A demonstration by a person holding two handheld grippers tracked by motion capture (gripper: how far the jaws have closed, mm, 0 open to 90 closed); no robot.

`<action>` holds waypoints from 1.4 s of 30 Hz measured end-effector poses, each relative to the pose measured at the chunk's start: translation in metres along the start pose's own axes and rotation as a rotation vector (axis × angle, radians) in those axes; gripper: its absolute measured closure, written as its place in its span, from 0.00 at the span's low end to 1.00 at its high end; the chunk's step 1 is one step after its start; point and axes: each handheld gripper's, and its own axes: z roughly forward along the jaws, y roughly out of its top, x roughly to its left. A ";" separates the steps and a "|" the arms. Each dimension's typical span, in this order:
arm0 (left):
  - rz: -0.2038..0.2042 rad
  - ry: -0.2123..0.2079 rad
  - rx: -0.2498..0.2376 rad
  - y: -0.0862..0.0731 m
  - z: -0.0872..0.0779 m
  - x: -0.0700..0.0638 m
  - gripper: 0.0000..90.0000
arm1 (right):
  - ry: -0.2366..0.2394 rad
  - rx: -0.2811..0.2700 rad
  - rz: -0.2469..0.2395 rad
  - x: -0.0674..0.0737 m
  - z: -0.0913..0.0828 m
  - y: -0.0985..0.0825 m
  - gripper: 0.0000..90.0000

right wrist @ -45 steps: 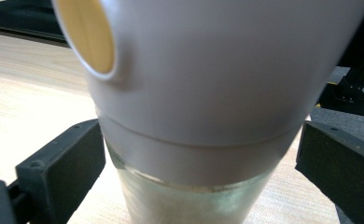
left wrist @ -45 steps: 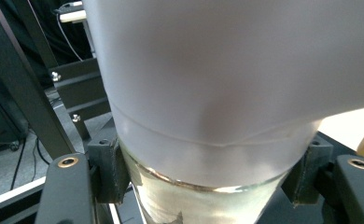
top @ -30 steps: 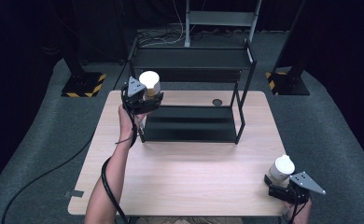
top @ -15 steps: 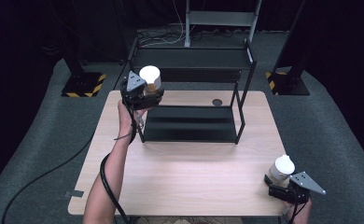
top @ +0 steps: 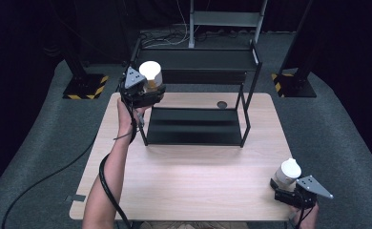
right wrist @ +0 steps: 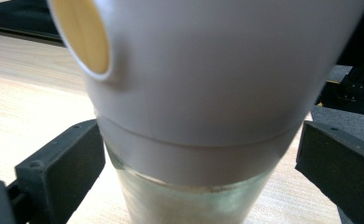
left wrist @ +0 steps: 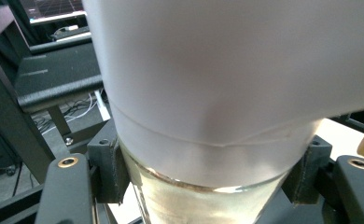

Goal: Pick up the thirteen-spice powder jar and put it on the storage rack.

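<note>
While the left tongs point(top: 148, 90) clench a white-capped jar point(top: 150, 71) upright at ten o'clock beside the rack point(top: 198, 126), the top shelf point(top: 198, 59) lies toward one o'clock. Left gripper view: pads squeeze its glass. Right gripper view: the right tongs' point(right wrist: 194, 186) pads flank a second jar point(right wrist: 203, 93) without pressing, released.

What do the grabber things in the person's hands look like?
Each tool is black with two chunky block-shaped jaws. The left tool and the right tool each carry a grey three-cornered plate on top. A black cable trails from the left tool down along the bare forearm, which has no sleeve. Small brass-coloured screw holes dot the jaw arms.
</note>
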 end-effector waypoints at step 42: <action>0.007 -0.032 -0.047 0.047 -0.016 0.008 0.34 | 0.002 0.009 0.001 0.000 0.001 0.002 0.00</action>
